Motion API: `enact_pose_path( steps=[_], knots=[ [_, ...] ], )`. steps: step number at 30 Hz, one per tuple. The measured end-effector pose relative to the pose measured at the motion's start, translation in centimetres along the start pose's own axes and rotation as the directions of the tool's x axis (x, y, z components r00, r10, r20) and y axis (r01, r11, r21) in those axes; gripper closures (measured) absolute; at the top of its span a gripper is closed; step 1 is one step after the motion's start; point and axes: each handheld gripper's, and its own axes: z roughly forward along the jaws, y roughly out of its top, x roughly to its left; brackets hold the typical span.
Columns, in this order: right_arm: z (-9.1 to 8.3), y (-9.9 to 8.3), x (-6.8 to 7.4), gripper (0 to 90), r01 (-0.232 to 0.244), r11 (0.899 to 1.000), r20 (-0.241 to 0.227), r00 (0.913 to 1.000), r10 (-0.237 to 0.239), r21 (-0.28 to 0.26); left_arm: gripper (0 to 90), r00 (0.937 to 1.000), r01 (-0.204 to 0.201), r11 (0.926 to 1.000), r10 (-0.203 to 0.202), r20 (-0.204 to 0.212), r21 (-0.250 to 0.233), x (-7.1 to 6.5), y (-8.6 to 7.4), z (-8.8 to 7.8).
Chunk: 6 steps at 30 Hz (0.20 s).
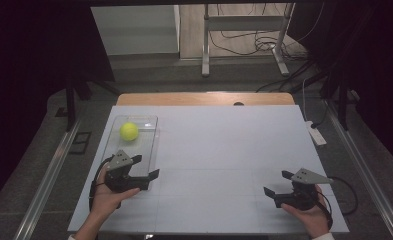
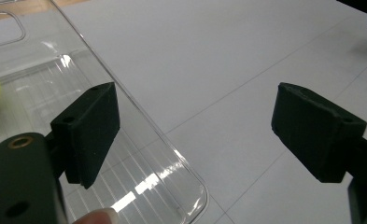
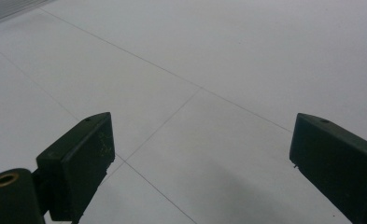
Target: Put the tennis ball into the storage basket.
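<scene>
Dim, dark-edged room, bright table (image 1: pixel 224 150) (glare on tray (image 2: pixel 139 186)).

grey floor (image 1: pixel 149 75), metal stand (image 1: pixel 244 30), tangled cables (image 1: pixel 244 45).

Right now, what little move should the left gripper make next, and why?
Probably slide the left gripper a little further sideways so its open jaws straddle the near rim of the clear tray, then close. One jaw is already over the tray, the other over the white table, with nothing gripped. The yellow ball rests at the tray's far end.
</scene>
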Motion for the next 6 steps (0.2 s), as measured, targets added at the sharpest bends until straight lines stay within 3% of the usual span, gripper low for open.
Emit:
enact_pose_path(
  steps=[6],
  knots=[
    [-0.16,0.05,-0.02,7.0,0.000,1.000,-0.003,1.0000,0.000,-0.011,16.8,1.0000,-0.002,1.0000,0.002,-0.001,-0.001,-0.02,-0.26,0.00]
  ],
)
